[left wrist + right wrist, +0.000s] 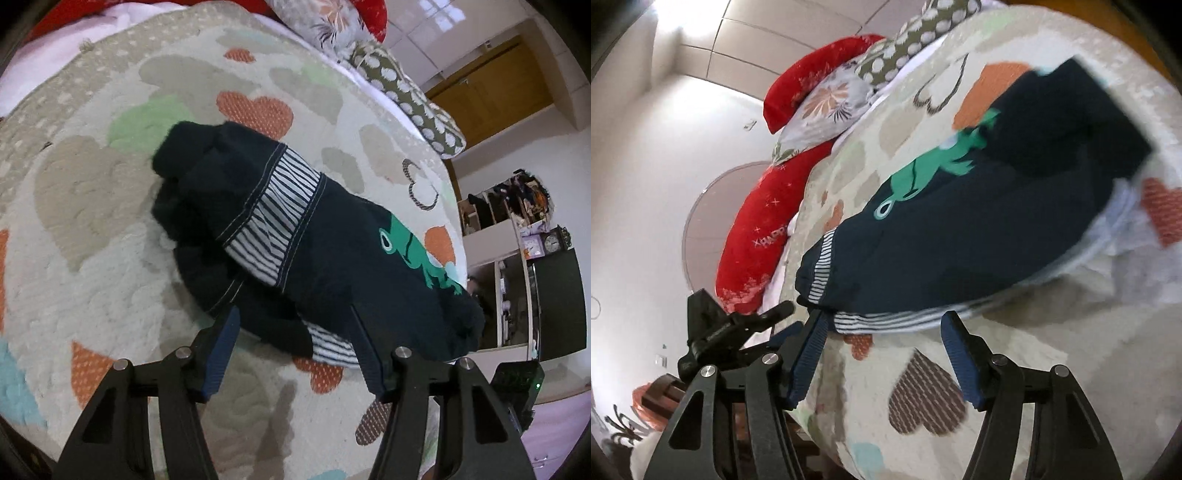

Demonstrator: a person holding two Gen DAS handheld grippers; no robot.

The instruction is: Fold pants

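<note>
The left hand-held gripper (291,328) has its jaws partly apart and holds nothing, with its tips just at the near edge of the pants (295,236). The right hand-held gripper (882,325) is also half open and empty, close to the striped waistband (886,319). The dark pants lie folded in a bundle on the bed cover (110,258) with hearts, near the pillows (406,96).

Soft matt knit pants (332,258) lie on a nubby quilted bedspread (110,240) (cloth, both).
</note>
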